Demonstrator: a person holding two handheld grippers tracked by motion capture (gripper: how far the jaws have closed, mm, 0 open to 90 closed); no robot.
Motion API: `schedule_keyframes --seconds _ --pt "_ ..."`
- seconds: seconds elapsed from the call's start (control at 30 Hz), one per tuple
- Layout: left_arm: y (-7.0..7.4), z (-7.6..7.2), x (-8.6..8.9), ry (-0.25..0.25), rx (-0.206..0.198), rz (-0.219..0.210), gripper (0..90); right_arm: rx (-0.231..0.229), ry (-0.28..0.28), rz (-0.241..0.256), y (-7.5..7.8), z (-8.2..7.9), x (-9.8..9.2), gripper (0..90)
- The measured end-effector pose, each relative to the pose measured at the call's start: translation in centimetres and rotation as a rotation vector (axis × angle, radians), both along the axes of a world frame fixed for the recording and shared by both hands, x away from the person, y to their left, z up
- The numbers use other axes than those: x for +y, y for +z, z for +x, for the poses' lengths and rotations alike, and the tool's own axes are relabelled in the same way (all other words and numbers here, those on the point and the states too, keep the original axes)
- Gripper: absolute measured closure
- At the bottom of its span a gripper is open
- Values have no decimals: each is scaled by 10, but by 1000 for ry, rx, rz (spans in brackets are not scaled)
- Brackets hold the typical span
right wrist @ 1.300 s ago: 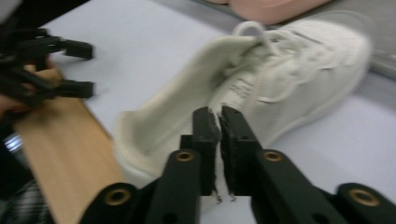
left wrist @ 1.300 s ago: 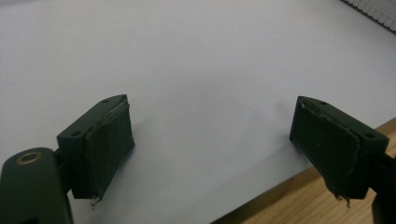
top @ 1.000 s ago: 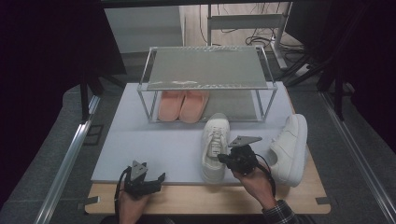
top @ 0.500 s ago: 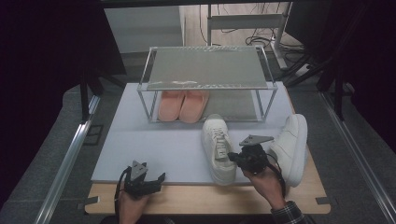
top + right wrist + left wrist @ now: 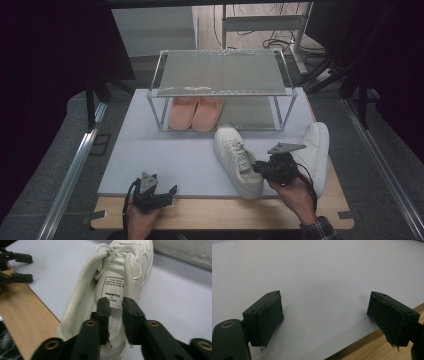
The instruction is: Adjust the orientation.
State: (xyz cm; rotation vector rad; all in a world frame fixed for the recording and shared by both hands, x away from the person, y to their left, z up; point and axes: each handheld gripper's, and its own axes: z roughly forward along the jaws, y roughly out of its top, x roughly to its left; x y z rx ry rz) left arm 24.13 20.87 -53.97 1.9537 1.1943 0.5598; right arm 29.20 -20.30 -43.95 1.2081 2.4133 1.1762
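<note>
High view: the white sneaker (image 5: 237, 160) is seen lying on the pale mat (image 5: 165, 155) just in front of the shoe rack (image 5: 222, 85), its toe turned further toward the rack's lower shelf than a second ago, when it lay more squarely. The right gripper (image 5: 260, 167) has been shifted with it and is clenched on the shoe's tongue at the heel opening, as shown in the right gripper view, where the fingers (image 5: 103, 312) are pressed on the labelled tongue (image 5: 112, 291). A slide onto the rack beside the pink slippers (image 5: 196, 112) is judged to be in preparation. The left gripper (image 5: 162, 192) is held released near the desk (image 5: 215, 212) edge, well away from the rack. The second sneaker (image 5: 315, 150), right of the rack, is partly covered by the right hand; the tongue's print cannot be read fully.
</note>
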Motion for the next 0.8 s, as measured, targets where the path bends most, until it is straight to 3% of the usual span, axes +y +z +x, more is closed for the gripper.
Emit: schedule_keyframes --seconds 0.2,0.33,0.5,0.8 --pt "0 0 0 -1 -2 1 131 6 -9 19 9 1 -8 618" --pt "0 0 0 -2 -1 1 130 9 -16 -12 7 9 -4 578" --pt "0 0 0 -1 0 0 130 24 -20 -45 -2 21 5 591" --pt "0 0 0 0 0 0 131 38 -34 -61 -7 36 13 712"
